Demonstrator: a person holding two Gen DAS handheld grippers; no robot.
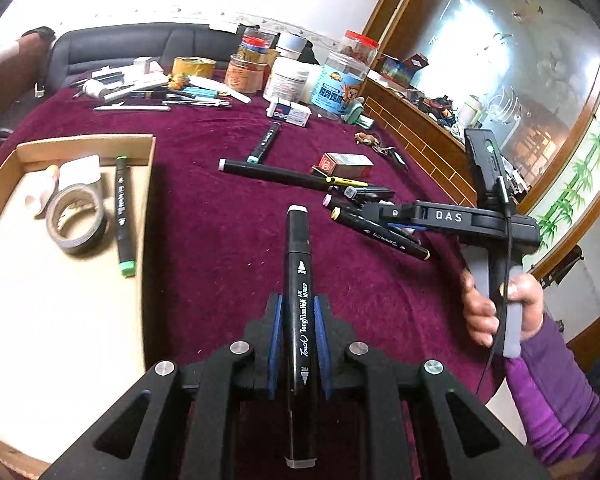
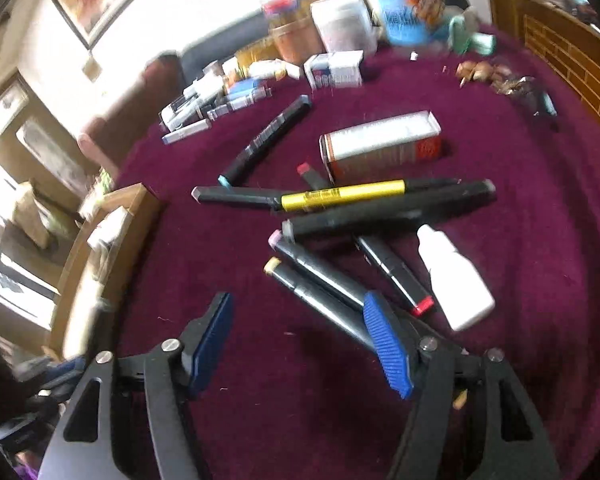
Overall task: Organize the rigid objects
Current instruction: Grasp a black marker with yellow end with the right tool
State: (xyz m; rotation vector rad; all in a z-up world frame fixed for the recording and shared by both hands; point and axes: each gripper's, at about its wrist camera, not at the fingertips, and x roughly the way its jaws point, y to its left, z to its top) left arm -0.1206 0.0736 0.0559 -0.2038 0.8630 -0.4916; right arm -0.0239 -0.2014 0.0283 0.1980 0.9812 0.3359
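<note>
I am carrying a black art marker (image 1: 298, 300) clamped in the left gripper (image 1: 299, 344) toward the cardboard tray (image 1: 148, 152), which I judge comes next, while the right gripper (image 2: 300, 344) is hanging apart and empty over the marker pile (image 2: 340, 240)

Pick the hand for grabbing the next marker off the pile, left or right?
Right. The right gripper is open and empty just short of the marker pile, while the left gripper is shut on a black marker.
</note>
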